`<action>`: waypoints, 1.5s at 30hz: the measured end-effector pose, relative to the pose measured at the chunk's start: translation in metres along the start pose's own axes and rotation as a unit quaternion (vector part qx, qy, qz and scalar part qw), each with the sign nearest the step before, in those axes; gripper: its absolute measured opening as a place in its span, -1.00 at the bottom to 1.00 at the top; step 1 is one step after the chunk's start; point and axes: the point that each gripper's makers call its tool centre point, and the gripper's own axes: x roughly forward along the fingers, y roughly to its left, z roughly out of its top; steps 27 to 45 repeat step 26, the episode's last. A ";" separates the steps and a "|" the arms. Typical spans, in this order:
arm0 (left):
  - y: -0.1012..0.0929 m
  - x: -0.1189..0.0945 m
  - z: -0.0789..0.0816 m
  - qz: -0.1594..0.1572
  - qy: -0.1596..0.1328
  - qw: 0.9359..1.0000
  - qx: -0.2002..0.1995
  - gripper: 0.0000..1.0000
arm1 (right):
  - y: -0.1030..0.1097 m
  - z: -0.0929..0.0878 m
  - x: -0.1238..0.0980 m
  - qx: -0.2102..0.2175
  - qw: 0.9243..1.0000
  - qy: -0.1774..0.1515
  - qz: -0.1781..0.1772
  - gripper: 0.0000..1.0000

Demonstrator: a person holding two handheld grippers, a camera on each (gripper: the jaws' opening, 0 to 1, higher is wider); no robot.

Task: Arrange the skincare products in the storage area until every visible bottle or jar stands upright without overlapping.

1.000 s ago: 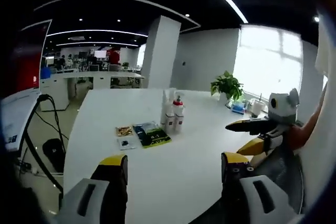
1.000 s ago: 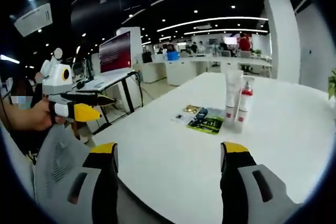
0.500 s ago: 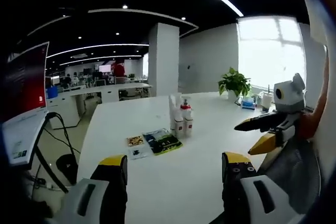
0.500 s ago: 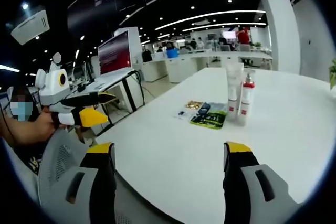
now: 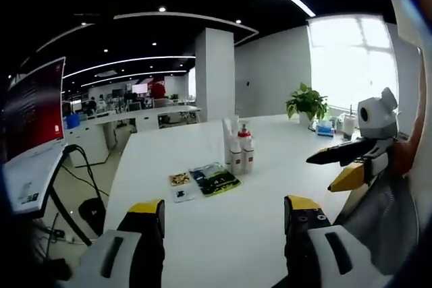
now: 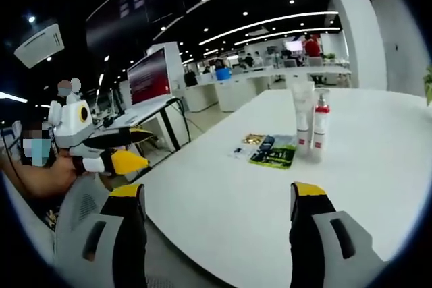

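Two skincare items stand upright side by side, far along the white table (image 5: 202, 234): a tall white tube (image 5: 233, 145) (image 6: 301, 121) and a white pump bottle with a red collar (image 5: 246, 151) (image 6: 320, 129). Beside them lie a flat green packet (image 5: 216, 180) (image 6: 275, 156) and a small gold sachet (image 5: 179, 179) (image 6: 253, 138). My left gripper (image 5: 223, 210) hangs open over the near table edge, well short of them; it appears again at the left (image 6: 128, 150). My right gripper (image 6: 216, 193) is open too, nothing between its jaws, and shows at the right (image 5: 351, 165).
A potted plant (image 5: 307, 102) and small items stand at the table's far end by the window. A grey mesh chair (image 6: 77, 217) (image 5: 378, 214) sits at the near edge. A desk with a red screen (image 6: 150, 71) and cables stands off to the side.
Both views have drifted a little, so the bottles sit slightly differently in frame. The bottles and packets have not moved on the table. Both grippers stay open.
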 end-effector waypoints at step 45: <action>-0.001 0.004 -0.014 -0.005 0.030 0.999 0.013 0.51 | -0.005 -0.002 0.000 0.000 1.000 0.005 -0.003 0.63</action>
